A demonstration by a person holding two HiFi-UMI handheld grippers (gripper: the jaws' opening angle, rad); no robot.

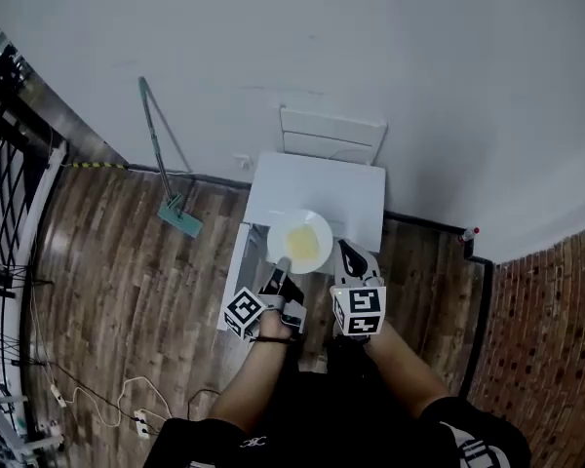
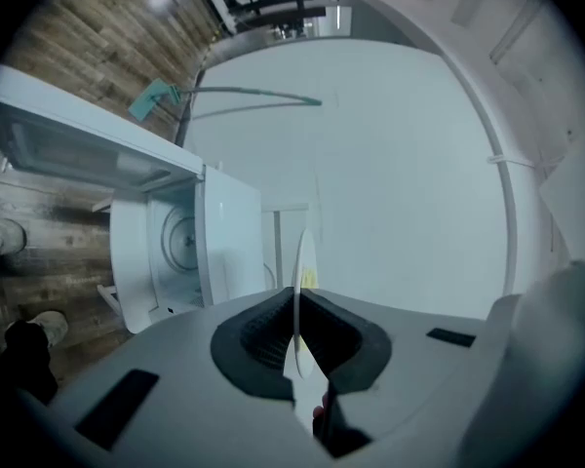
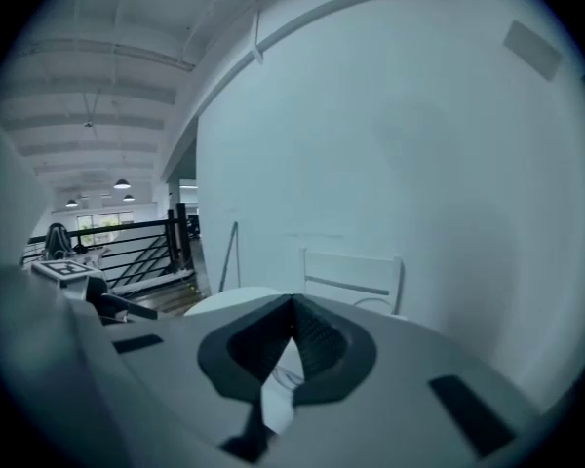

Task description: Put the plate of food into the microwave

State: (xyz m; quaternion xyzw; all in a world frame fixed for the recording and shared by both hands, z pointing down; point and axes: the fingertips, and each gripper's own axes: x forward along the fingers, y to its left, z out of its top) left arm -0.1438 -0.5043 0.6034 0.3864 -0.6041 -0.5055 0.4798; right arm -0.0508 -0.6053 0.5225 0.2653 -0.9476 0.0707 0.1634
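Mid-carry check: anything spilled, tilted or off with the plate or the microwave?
Nothing stands out. The plate is held by its rim in the left gripper, food centred, no spill visible. The microwave has its door open. The right gripper is shut and empty beside the plate.

left gripper (image 1: 283, 267): jaws clamped on plate (image 1: 303, 241) | right gripper (image 1: 347, 253): jaws together | both side by side

**Things You Can't Quite See**

The food (image 1: 302, 244) on the plate (image 1: 275, 230) is a yellow blob, too small to name. In the left gripper view the plate shows only its thin edge, so the food barely shows. The left tongs (image 2: 294, 297) cover its lower part. From above, the microwave (image 1: 317, 191) shows only its top, and its inside is hidden.
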